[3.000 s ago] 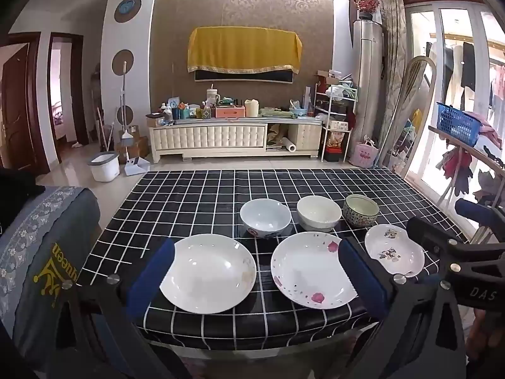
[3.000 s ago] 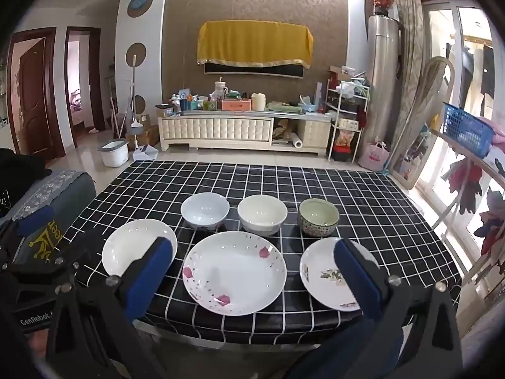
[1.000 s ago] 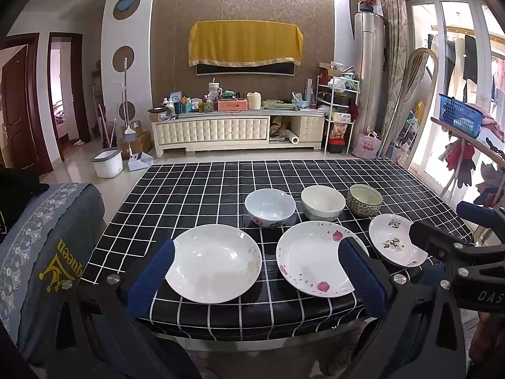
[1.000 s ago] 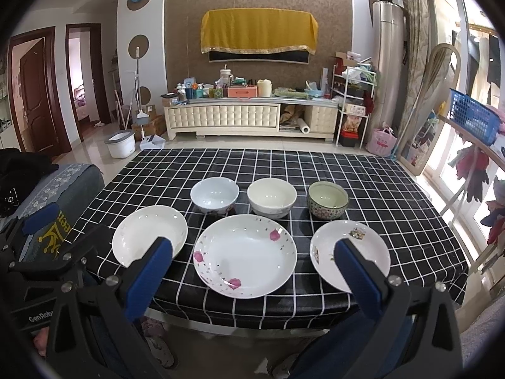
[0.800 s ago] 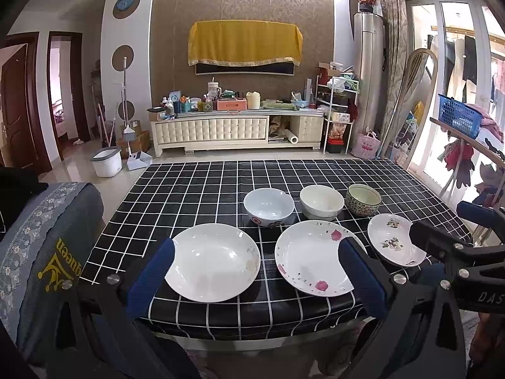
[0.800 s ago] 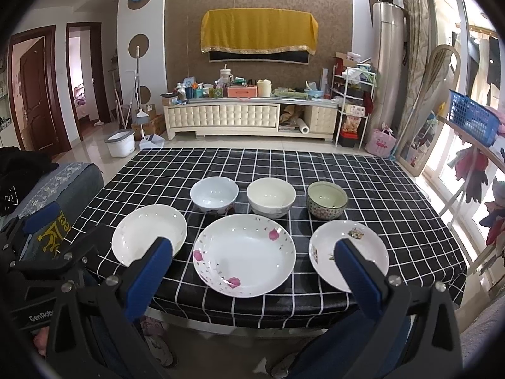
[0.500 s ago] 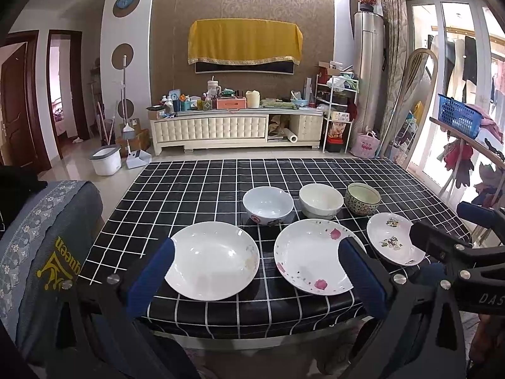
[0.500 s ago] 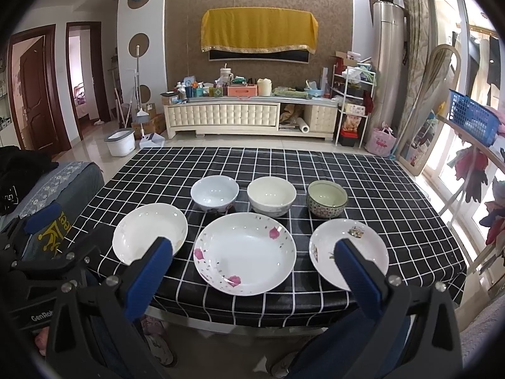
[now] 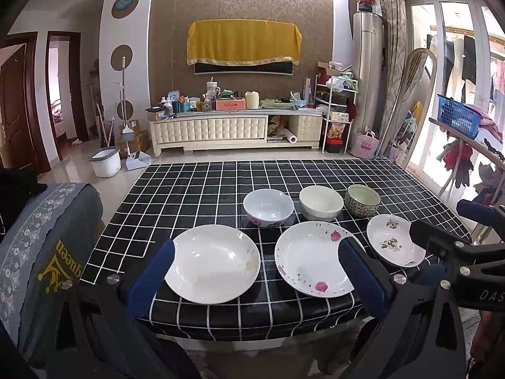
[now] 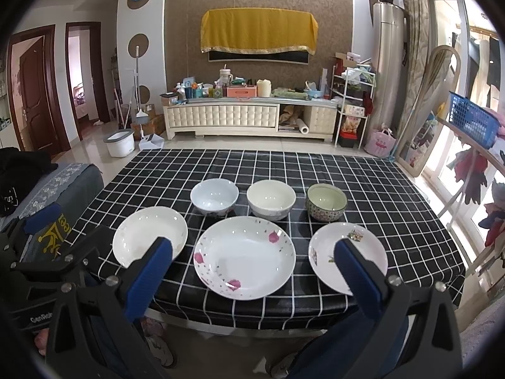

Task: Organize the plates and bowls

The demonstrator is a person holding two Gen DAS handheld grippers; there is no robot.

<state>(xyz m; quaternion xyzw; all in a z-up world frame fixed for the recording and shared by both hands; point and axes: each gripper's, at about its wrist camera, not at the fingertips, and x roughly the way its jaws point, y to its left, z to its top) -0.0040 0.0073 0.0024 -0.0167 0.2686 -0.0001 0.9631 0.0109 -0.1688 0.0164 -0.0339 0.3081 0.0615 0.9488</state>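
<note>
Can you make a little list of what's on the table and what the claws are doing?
table: black checked cloth
plates: three in the front row, plain white plate, pink-flower plate, small picture plate
bowls: three behind, pale blue bowl, cream bowl, green patterned bowl
stacked: nothing yet
left claw: open, holding nothing
right claw: open, holding nothing

Front row, left to right: plain white plate [image 10: 150, 232], larger pink-flowered plate [image 10: 244, 252], small plate with floral motifs [image 10: 363, 248], all flat and apart. Behind them, upright and empty: pale blue bowl [image 10: 214, 196], cream bowl [image 10: 270, 199], green patterned bowl [image 10: 326, 202].
</note>
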